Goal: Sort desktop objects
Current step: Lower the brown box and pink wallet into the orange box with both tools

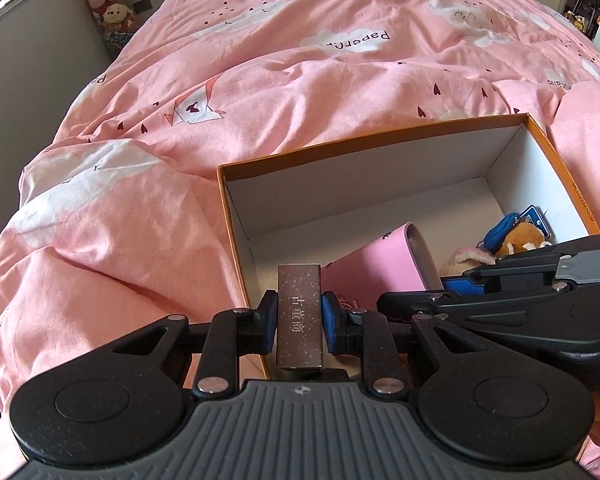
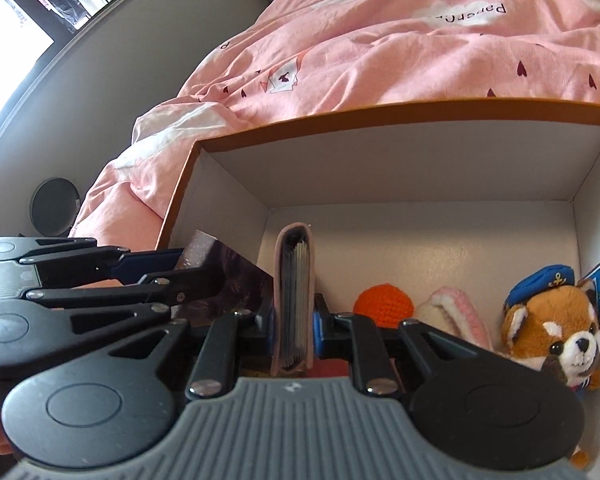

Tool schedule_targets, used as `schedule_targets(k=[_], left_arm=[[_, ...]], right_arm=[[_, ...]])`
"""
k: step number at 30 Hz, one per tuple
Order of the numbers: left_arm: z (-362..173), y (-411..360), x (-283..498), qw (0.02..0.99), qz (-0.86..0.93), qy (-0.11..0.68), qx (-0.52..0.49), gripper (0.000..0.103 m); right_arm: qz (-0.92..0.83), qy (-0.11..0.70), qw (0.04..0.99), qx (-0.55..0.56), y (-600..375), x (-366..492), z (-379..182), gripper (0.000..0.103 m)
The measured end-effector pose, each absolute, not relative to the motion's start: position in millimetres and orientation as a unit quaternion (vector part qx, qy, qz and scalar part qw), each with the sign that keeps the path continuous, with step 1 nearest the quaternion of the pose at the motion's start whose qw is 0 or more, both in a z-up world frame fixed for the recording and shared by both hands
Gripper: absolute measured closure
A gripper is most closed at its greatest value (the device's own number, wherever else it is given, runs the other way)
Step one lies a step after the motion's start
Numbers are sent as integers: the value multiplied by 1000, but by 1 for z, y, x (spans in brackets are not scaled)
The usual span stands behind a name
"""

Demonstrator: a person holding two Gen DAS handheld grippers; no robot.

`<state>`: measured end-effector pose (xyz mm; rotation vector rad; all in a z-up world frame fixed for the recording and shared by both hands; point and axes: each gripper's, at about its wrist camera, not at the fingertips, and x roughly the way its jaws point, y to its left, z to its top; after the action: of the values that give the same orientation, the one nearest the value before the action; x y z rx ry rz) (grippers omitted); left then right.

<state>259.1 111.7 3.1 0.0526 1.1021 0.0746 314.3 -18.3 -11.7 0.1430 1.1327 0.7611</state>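
Bedding: pink duvet [image 1: 260,80] under orange-rimmed box [image 1: 236,216].
Left gripper [image 1: 299,322]: pinching brown booklet [image 1: 299,312] over box's near corner.
Right gripper [image 2: 294,330]: clamping pink card holder [image 2: 294,296] inside box.
Risk: the grippers sit close together; releasing could knock booklet outside rim.

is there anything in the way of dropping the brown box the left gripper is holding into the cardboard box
Nothing visible blocks it. The left gripper holds the brown box over the cardboard box's near left corner, where the floor looks bare. The pink wallet in the right gripper sits close on its right.
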Motion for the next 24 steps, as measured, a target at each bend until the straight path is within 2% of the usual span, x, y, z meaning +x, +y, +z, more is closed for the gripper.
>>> schedule_targets(k=[8, 16, 24], left_arm=[[13, 125, 258, 850, 21, 526, -12, 76], [41, 139, 233, 890, 20, 455, -27, 76], [39, 163, 220, 898, 44, 431, -80, 76]], right_arm=[[352, 540, 760, 77, -12, 320, -14, 84], [346, 535, 770, 34, 7, 317, -9, 82], [357, 558, 749, 14, 31, 316, -5, 76]])
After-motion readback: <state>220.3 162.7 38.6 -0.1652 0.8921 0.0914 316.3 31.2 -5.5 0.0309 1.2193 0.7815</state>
